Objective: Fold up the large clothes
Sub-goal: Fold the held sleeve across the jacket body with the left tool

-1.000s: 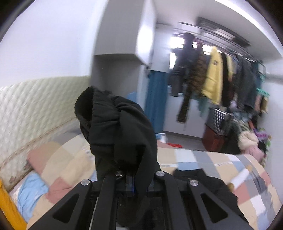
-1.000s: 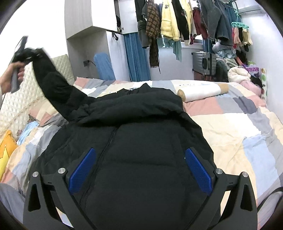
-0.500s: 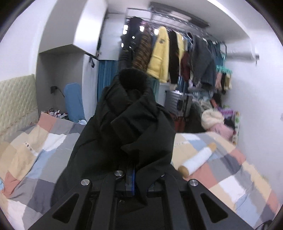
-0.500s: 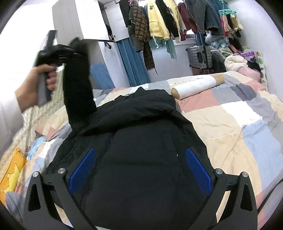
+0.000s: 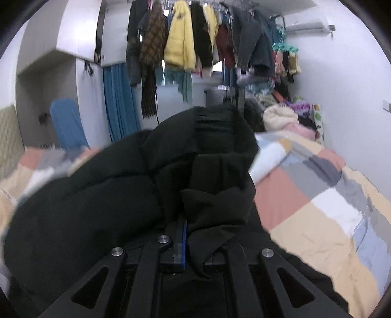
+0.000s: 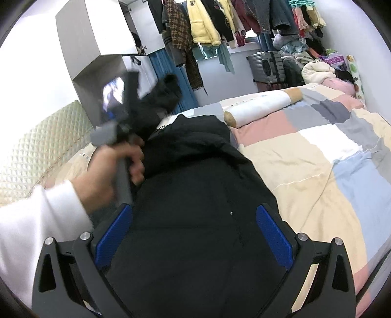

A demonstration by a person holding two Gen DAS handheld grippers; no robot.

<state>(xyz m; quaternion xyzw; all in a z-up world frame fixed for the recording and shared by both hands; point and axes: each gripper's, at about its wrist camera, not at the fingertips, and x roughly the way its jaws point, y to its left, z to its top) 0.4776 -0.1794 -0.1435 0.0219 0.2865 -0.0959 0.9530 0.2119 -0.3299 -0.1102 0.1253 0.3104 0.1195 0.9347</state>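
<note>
A large black puffer jacket (image 6: 195, 200) lies spread on the patchwork bedspread (image 6: 317, 151). My left gripper (image 5: 188, 227) is shut on the jacket's black sleeve (image 5: 215, 166), which drapes over its fingers. In the right wrist view the left gripper (image 6: 156, 107) appears blurred, held by a hand in a white sleeve, carrying the sleeve cuff (image 6: 168, 93) over the jacket's upper left. My right gripper (image 6: 193, 234) is open with its blue pads (image 6: 273, 234) wide apart, hovering above the jacket's lower body.
A white and tan bolster pillow (image 6: 261, 105) lies across the bed beyond the jacket. A rail of hanging clothes (image 6: 220, 22), a grey suitcase (image 6: 266, 66) and a clothes pile (image 6: 317, 71) stand behind. A quilted headboard (image 6: 36, 146) is on the left.
My left gripper has swung the sleeve from the headboard side rightward and inward over the jacket's body, coming closer to the right gripper. The right gripper stays open above the jacket.
</note>
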